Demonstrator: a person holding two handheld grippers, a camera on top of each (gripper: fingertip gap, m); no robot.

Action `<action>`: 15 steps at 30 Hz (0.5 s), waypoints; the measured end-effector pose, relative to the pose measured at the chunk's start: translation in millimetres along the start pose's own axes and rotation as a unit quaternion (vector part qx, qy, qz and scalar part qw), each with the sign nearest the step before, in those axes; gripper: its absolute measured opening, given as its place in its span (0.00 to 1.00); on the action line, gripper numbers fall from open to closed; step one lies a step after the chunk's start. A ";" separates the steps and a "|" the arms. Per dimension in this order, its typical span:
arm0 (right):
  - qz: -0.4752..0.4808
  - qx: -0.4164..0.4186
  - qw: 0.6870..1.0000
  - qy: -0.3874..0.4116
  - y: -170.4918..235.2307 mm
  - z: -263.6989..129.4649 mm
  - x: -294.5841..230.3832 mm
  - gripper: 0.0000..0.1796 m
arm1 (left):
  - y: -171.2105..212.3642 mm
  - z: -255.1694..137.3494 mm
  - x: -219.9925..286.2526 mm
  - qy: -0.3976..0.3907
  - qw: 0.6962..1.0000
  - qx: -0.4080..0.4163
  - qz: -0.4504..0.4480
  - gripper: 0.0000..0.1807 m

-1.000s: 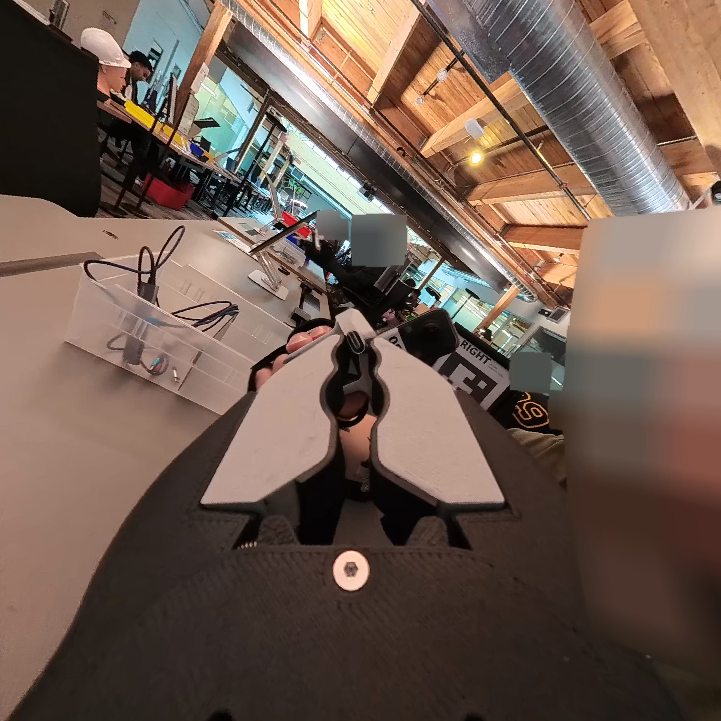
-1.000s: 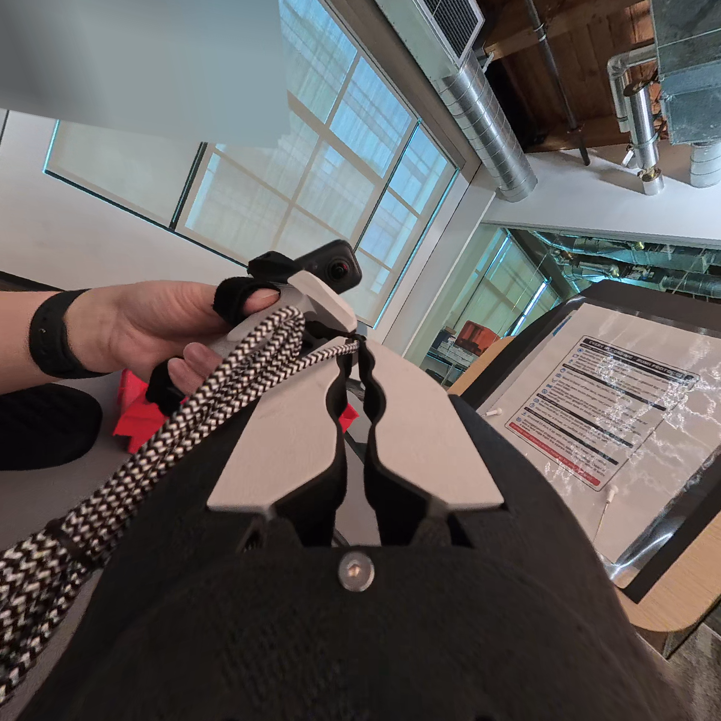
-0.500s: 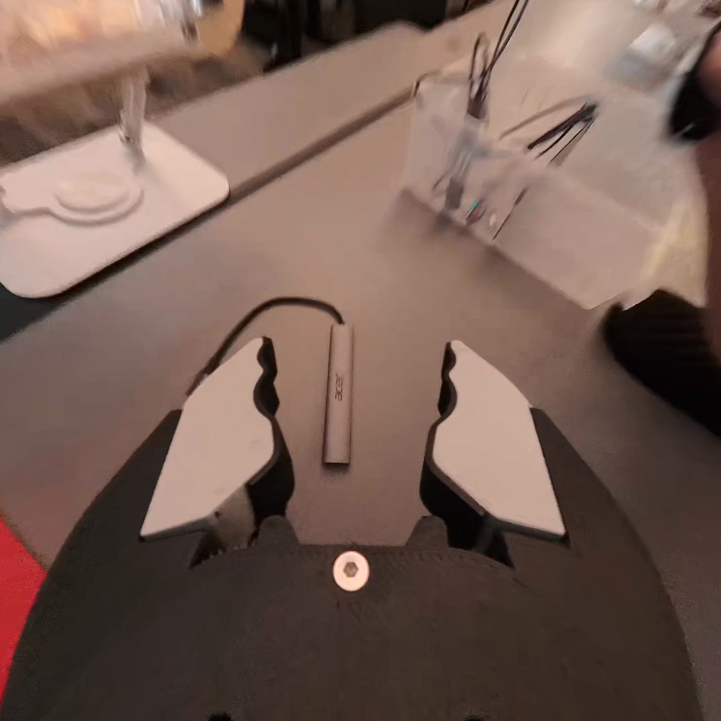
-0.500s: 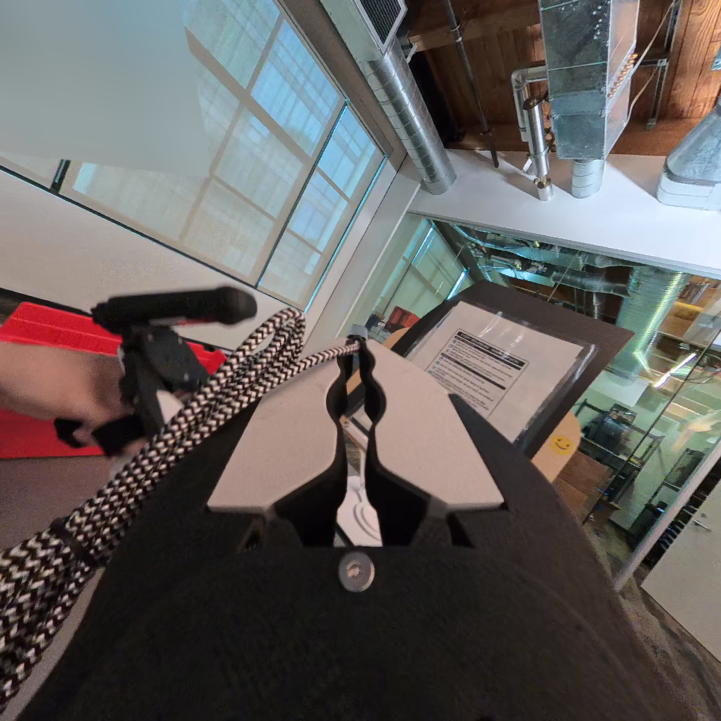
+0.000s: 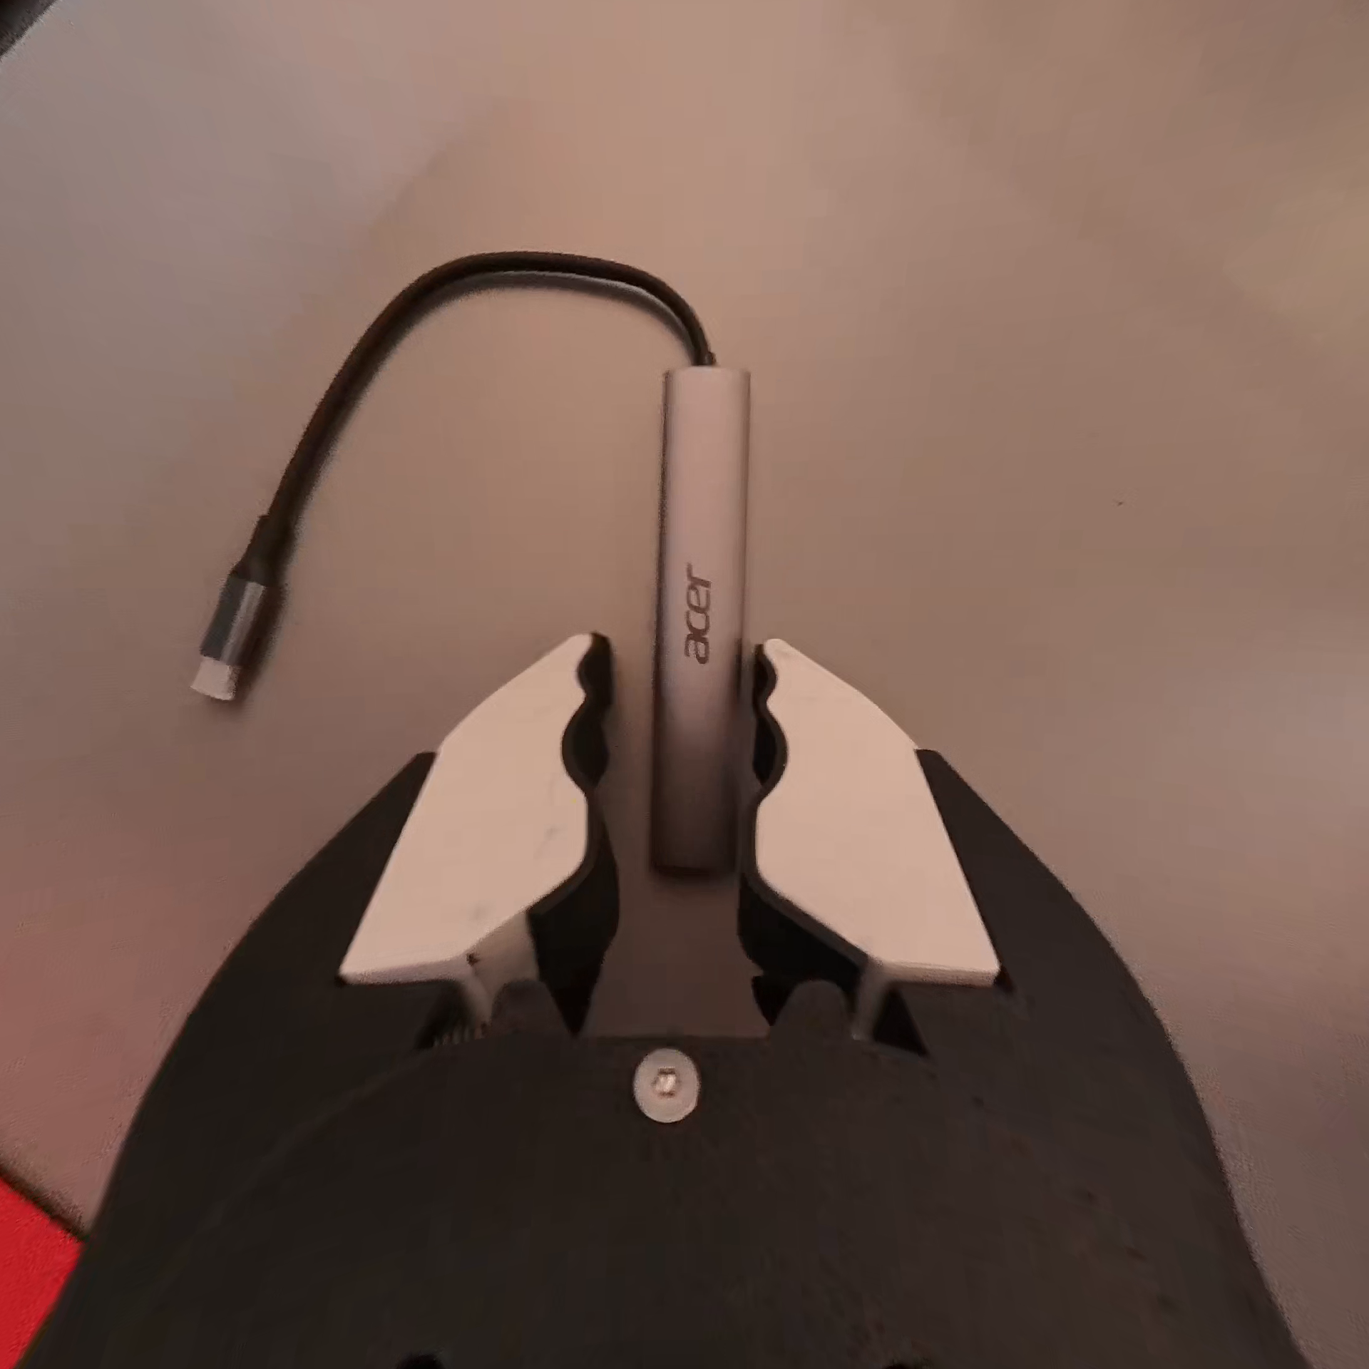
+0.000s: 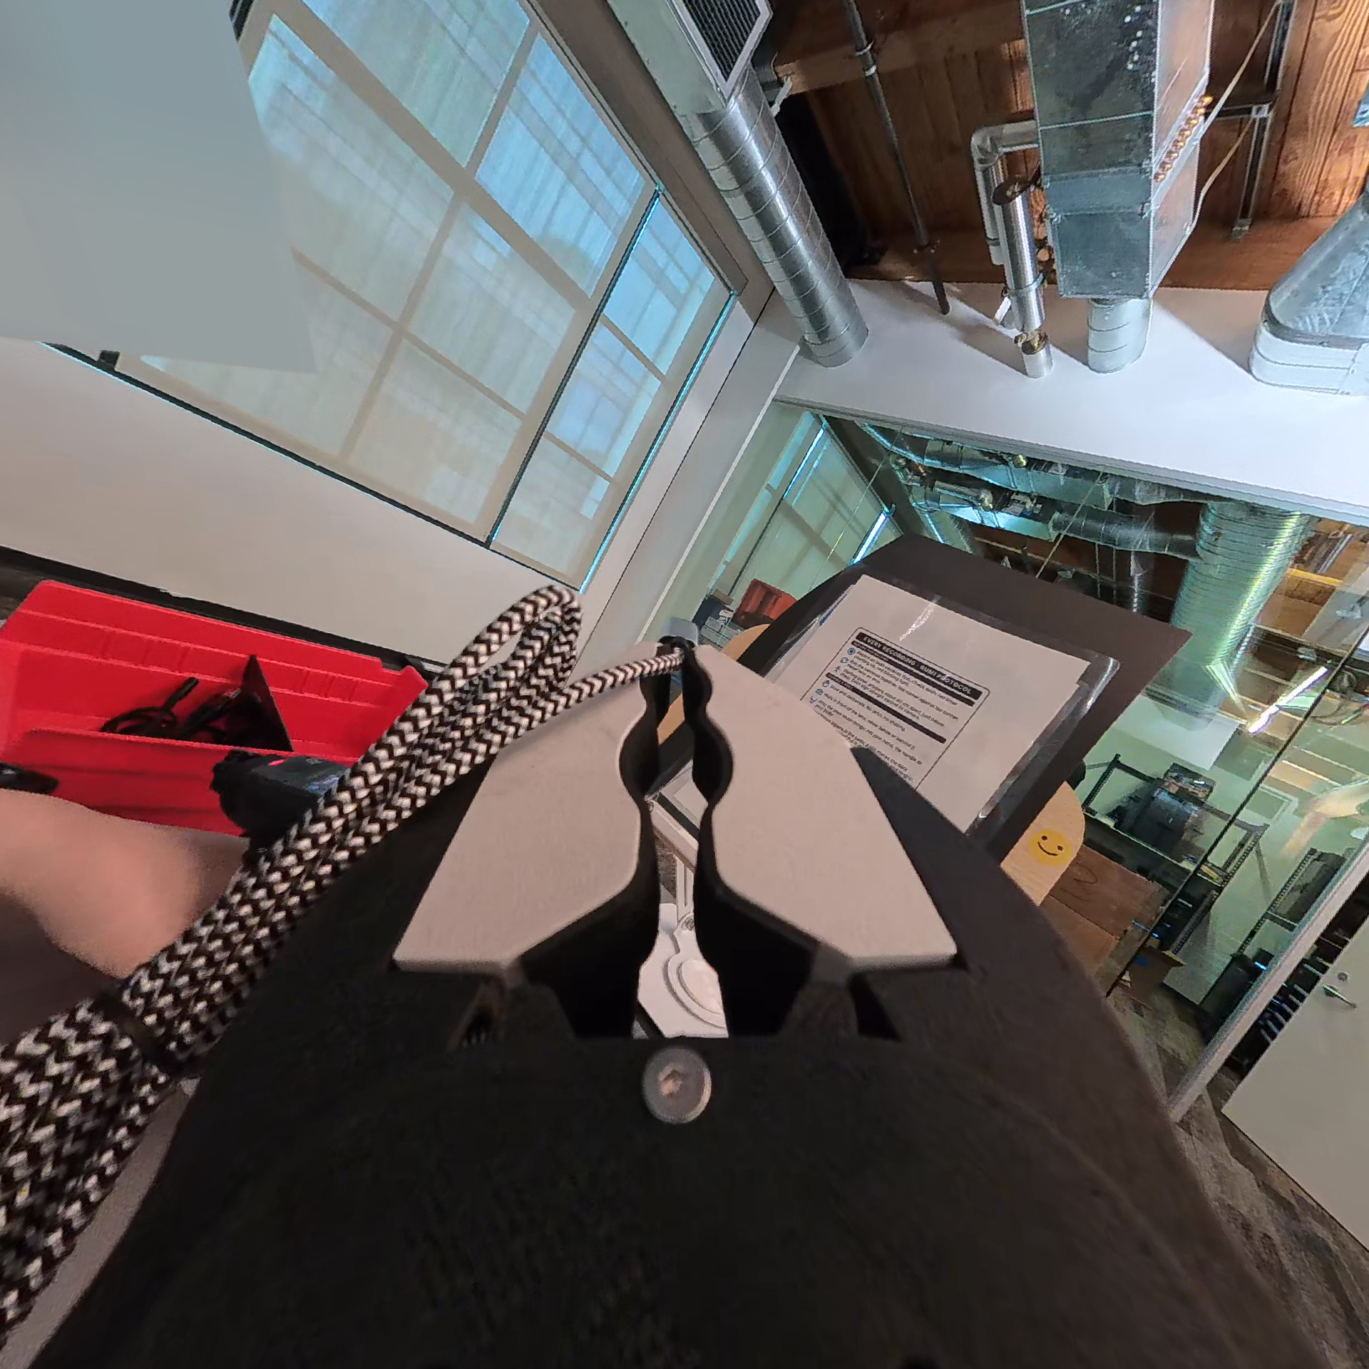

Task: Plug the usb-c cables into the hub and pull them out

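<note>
A slim grey USB hub (image 5: 704, 593) lies flat on the grey table (image 5: 1037, 370), long axis pointing away from me. Its short black cable (image 5: 370, 355) curves left and ends in a free plug (image 5: 230, 644). My left gripper (image 5: 681, 648) is open and straddles the hub's near half. The right finger is at the hub's side and the left finger stands a small gap off. My right gripper (image 6: 678, 659) is raised, points up at the room, and is shut on the plug end of a black-and-white braided cable (image 6: 415, 763), whose loops hang off to the left.
In the right wrist view, a red bin (image 6: 148, 667) with dark cables stands at left. A person's hand (image 6: 89, 889) and the dark top of the other gripper (image 6: 281, 778) lie below it. A black board with a white sheet (image 6: 963, 704) stands ahead. A red edge (image 5: 30, 1274) shows in the left wrist view. The gap from one gripper's tips to the other's is roughly 30 centimetres.
My left gripper swung down from facing the room to the table, opened, then moved forward over the hub with the jaws narrowing. My right gripper kept its hold on the braided cable.
</note>
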State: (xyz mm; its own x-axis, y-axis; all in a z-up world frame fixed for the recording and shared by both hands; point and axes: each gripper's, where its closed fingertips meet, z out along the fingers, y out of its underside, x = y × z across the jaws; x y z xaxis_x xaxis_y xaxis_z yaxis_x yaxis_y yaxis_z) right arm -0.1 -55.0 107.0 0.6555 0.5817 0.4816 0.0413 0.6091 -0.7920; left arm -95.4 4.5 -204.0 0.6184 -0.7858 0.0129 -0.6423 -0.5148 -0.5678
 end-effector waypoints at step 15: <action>0.011 -0.086 0.996 -0.032 33.1 8.6 -8.1 0.02 | -56.9 -64.2 18.8 0.254 0.923 0.200 -0.209 0.12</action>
State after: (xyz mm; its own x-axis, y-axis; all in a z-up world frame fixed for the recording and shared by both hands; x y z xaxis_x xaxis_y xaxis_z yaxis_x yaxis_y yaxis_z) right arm -10.6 -35.0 80.1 0.6086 0.6308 0.4813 0.1588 0.4975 -0.8528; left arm -76.3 -2.9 -118.6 0.4169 -0.6588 0.6262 -0.1139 -0.7214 -0.6831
